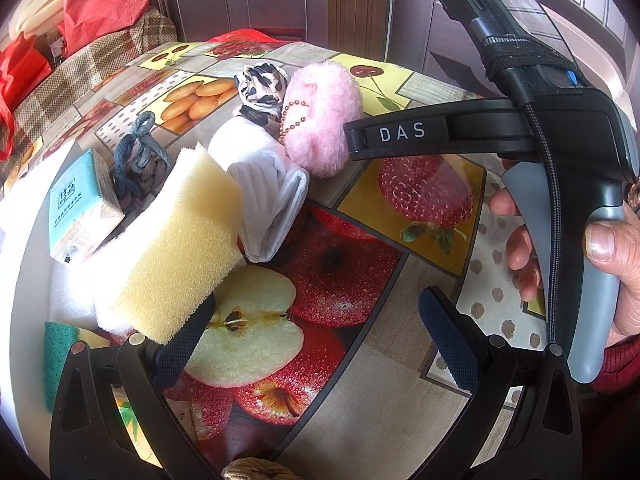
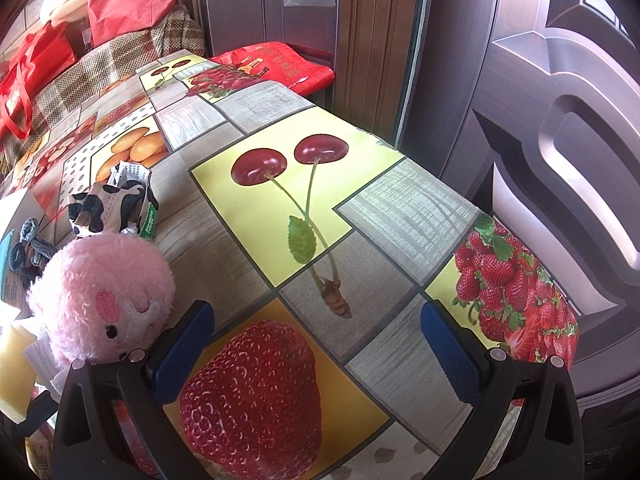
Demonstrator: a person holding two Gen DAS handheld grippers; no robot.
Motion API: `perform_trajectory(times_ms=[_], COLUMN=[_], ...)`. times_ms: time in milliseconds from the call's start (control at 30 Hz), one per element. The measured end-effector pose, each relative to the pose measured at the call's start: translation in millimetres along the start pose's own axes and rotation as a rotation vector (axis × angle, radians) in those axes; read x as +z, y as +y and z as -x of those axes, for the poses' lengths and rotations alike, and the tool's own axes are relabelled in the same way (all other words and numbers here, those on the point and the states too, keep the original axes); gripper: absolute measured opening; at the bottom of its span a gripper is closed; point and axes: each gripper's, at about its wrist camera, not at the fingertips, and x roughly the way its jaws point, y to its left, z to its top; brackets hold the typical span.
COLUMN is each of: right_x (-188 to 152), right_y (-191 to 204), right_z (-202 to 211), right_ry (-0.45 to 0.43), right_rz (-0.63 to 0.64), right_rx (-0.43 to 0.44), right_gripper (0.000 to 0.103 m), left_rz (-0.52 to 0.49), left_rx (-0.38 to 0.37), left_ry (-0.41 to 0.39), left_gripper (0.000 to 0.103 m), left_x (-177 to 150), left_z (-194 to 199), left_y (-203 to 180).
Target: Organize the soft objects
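Observation:
A yellow and white sponge (image 1: 176,248) lies against the outer side of my left gripper's left finger, not between the jaws. My left gripper (image 1: 316,336) is open over the fruit-print tablecloth (image 1: 360,380). Behind the sponge lie a white folded cloth (image 1: 268,184), a pink plush toy (image 1: 324,116) with a bead chain, a black-and-white patterned cloth (image 1: 260,88), a grey-blue knotted cord (image 1: 138,160) and a tissue pack (image 1: 82,208). My right gripper (image 2: 316,344) is open and empty, with the pink plush (image 2: 104,296) just outside its left finger. It also shows from the side in the left wrist view (image 1: 400,136).
A green scouring pad (image 1: 60,352) lies at the left edge on a white board (image 1: 24,280). Red bags (image 1: 96,0) and a plaid-covered seat (image 1: 80,76) stand beyond the table. Dark wooden doors (image 2: 560,120) rise close behind the table's far edge.

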Motion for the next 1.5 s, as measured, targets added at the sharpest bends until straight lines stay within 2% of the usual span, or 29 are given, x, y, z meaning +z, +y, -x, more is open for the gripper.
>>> perform_trajectory(times_ms=[1367, 1433, 1500], right_x=[-0.2, -0.4, -0.4], right_y=[-0.6, 0.2, 0.8], right_z=[0.4, 0.3, 0.2], right_ry=[0.000, 0.000, 0.001], right_rz=[0.002, 0.002, 0.002], right_rx=[-0.001, -0.002, -0.002], right_gripper=[0.103, 0.103, 0.103], left_rz=[-0.010, -0.010, 0.029], left_rx=[-0.010, -0.012, -0.040], left_ry=[-0.004, -0.026, -0.104], left_gripper=[0.102, 0.102, 0.102], left_x=[4.2, 5.2, 6.0], left_z=[-3.1, 0.5, 18.5], left_y=[-5.4, -4.5, -1.3])
